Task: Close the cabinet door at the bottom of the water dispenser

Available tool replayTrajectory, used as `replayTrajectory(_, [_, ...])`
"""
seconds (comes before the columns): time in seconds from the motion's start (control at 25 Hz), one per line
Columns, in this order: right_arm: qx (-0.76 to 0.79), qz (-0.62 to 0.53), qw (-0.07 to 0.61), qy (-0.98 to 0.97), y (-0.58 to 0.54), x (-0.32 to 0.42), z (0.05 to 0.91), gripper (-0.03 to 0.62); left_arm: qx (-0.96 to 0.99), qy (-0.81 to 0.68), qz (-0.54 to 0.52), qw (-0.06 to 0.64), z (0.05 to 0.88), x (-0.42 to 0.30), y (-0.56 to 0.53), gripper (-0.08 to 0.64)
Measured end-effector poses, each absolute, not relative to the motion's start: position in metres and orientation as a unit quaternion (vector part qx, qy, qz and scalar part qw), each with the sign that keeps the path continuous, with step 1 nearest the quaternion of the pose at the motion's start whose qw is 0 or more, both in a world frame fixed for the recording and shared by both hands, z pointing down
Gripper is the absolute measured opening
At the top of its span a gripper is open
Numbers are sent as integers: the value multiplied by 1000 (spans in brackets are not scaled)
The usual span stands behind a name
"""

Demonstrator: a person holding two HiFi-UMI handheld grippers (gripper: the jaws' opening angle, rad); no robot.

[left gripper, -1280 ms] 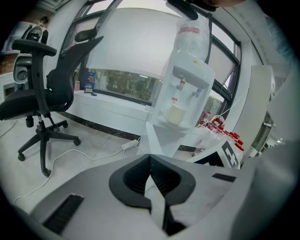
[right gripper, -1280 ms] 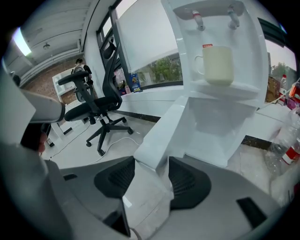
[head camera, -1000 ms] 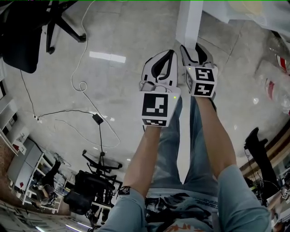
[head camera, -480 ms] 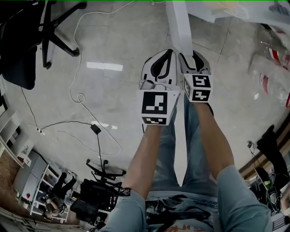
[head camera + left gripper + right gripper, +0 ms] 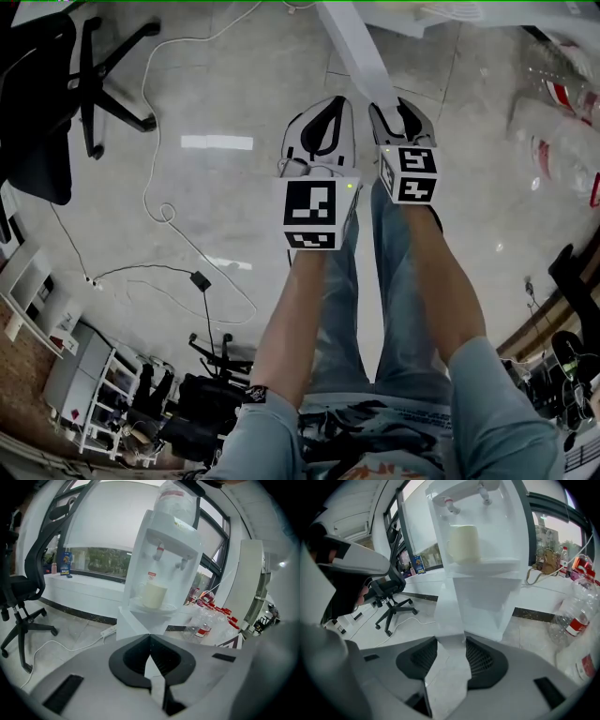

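Grey floor (image 5: 225, 84): glossy tile with ceiling lights mirrored in it; it fills most of my head view.
Black office chair (image 5: 42, 103): far left, standing on its star base on the floor.
White cable (image 5: 159, 187): loops over the floor just right of the chair.
Shelving (image 5: 84, 394): low racks at the lower left edge; too small for me to read what they hold.
Left tool (image 5: 330, 105): held out ahead of the person's left forearm. In its own view I see the jaw tips meeting, with nothing gripped.
Water dispenser (image 5: 164, 564): white and upright in front of a long window and sill, with a bottle on top.
Cream cup (image 5: 153, 596): sits on the dispenser's drip tray, under the taps.
Cabinet door (image 5: 361, 52): a white panel swung out from the dispenser's base. I see it edge-on as a strip running down from the top of my head view.
Right tool (image 5: 401, 105): just right of the left tool. Its jaws have just been closing, and the door's free edge stands between the pads, which bear on both its faces.
Plastic bottles (image 5: 553, 131): clear with red labels, heaped on the floor at far right.
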State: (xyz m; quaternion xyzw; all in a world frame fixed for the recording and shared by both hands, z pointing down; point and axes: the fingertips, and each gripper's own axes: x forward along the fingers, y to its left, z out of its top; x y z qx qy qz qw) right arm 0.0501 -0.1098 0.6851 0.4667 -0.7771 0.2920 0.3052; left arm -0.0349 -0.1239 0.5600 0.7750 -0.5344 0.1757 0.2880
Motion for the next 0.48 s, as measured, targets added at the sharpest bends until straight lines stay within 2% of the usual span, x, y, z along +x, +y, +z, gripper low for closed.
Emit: replayTrajectory(0.48, [477, 291, 300, -773, -142, 99, 682, 206, 771, -523, 199, 303, 580, 6, -138, 20])
